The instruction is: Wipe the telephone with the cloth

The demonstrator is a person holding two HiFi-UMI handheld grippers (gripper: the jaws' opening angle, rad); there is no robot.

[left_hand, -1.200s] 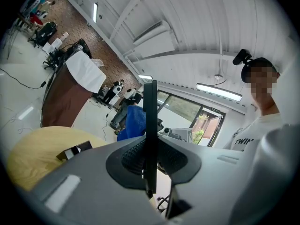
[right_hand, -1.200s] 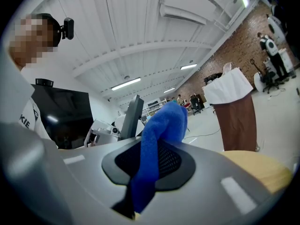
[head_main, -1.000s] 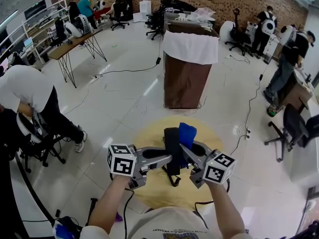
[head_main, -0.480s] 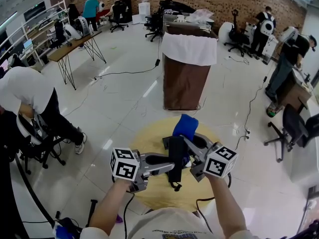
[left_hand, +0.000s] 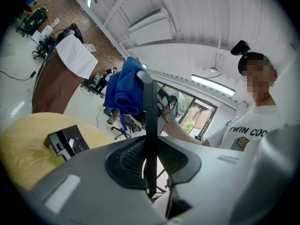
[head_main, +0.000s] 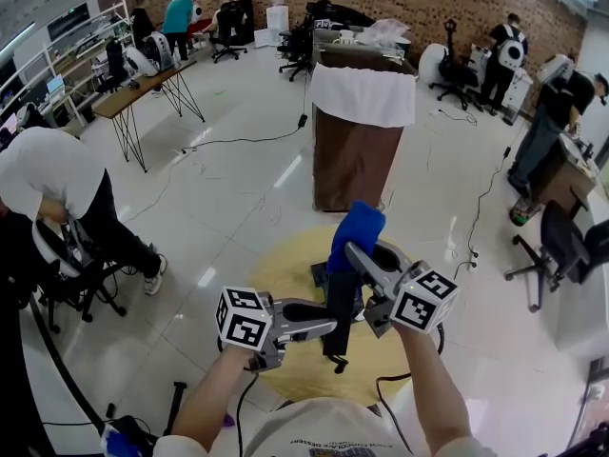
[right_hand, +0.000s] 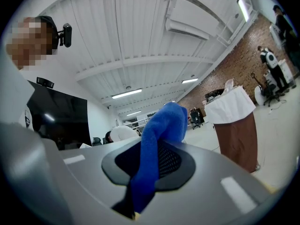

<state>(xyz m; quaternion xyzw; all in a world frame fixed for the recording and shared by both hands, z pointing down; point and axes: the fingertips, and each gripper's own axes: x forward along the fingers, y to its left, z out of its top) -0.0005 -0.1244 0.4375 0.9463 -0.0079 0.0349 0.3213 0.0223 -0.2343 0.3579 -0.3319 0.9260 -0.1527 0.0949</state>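
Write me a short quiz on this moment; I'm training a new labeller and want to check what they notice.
1. Multiple choice: what does the left tool grip? A) the black handset B) a mug C) a pen
2. Fill in: the phone base rests on the round yellow ____.
3. True or false: the blue cloth lies loose beside the phone base.
Key: 1 A. 2 table. 3 false: the right tool is clamped on it, holding it up in the air.
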